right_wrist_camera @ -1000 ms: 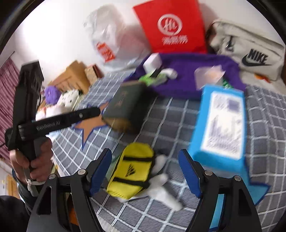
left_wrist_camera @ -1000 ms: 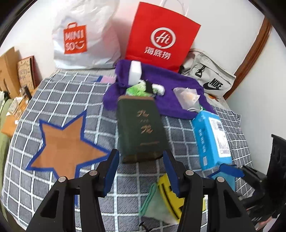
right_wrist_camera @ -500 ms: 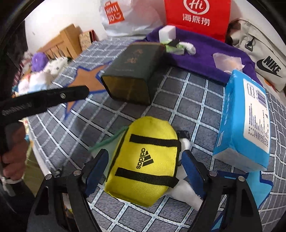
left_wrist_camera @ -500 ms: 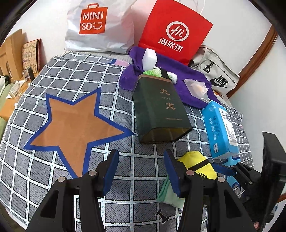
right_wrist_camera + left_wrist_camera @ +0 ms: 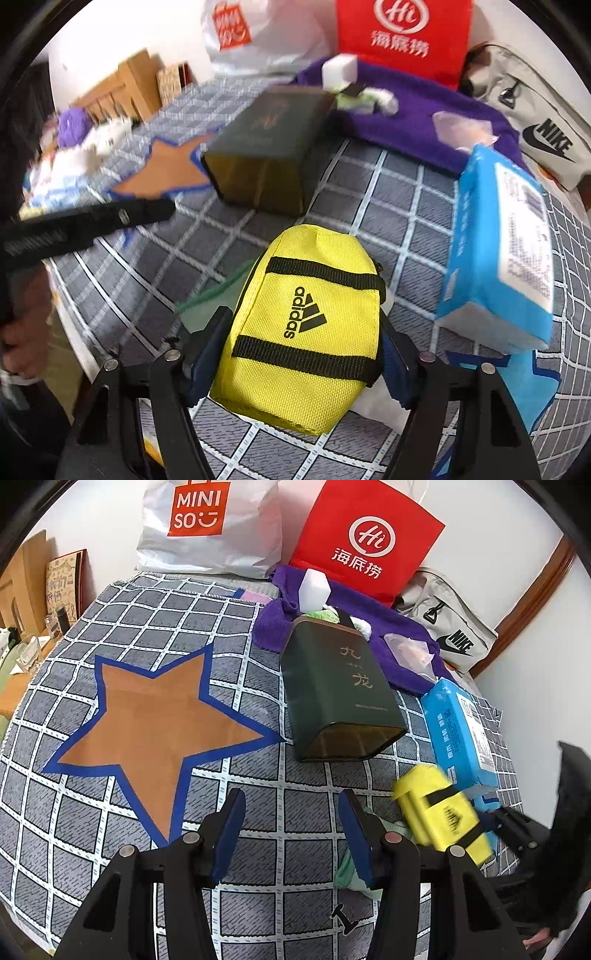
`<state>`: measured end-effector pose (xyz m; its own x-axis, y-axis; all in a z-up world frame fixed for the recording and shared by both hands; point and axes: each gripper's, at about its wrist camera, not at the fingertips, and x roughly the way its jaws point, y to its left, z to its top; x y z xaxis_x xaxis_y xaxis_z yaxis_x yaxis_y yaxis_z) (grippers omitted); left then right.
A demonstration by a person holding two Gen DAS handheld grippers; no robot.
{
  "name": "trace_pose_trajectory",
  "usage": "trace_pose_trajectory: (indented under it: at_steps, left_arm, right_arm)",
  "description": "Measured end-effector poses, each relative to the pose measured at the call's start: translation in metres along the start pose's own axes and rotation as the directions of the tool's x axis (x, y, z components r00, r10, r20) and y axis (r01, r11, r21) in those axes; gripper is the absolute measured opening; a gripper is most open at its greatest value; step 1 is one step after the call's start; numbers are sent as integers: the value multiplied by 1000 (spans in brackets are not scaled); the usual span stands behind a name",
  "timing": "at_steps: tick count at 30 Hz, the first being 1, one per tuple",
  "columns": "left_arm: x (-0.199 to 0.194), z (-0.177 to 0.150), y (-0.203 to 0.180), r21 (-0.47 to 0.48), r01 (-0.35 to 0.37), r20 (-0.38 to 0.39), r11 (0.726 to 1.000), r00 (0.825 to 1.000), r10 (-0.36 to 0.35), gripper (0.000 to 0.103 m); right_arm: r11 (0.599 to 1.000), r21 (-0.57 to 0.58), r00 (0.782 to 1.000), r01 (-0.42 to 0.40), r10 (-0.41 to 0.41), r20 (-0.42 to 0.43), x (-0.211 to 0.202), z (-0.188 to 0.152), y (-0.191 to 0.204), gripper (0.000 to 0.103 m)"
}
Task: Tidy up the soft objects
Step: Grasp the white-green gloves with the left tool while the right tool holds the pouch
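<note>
A yellow Adidas pouch (image 5: 306,325) with black straps sits between the blue pads of my right gripper (image 5: 303,321). Its jaws are closing and both pads press the pouch's sides. In the left wrist view the same pouch (image 5: 439,812) shows blurred and tilted at the lower right. My left gripper (image 5: 291,830) hangs open over the grey checked bedcover (image 5: 258,775) with nothing between its fingers. A pale green cloth (image 5: 351,871) lies just right of its right finger. Something white (image 5: 373,402) lies under the pouch.
A dark green tin box (image 5: 340,690) lies on its side mid-bed, with a blue tissue pack (image 5: 458,731) to its right and a purple towel (image 5: 399,627) behind. A red paper bag (image 5: 365,542), a white Miniso bag (image 5: 207,524) and a Nike bag (image 5: 450,631) line the wall.
The right gripper came down around the yellow pouch and its jaws narrowed onto it; the pouch now looks tilted up. The left gripper sank a little, then held still.
</note>
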<state>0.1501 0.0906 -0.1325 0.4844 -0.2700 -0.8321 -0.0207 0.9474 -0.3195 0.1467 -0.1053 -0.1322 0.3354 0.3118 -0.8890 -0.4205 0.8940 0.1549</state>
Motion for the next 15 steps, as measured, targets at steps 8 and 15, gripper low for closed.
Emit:
trace_pose_trajectory:
  at_steps: [8, 15]
  left_arm:
    - [5, -9, -17, 46, 3, -28, 999, 1000, -1, 50]
    - [19, -25, -41, 105, 36, -78, 994, 997, -28, 50]
  right_arm:
    - [995, 83, 992, -48, 38, 119, -44, -5, -35, 73]
    - [994, 91, 986, -58, 43, 161, -71, -27, -59, 73]
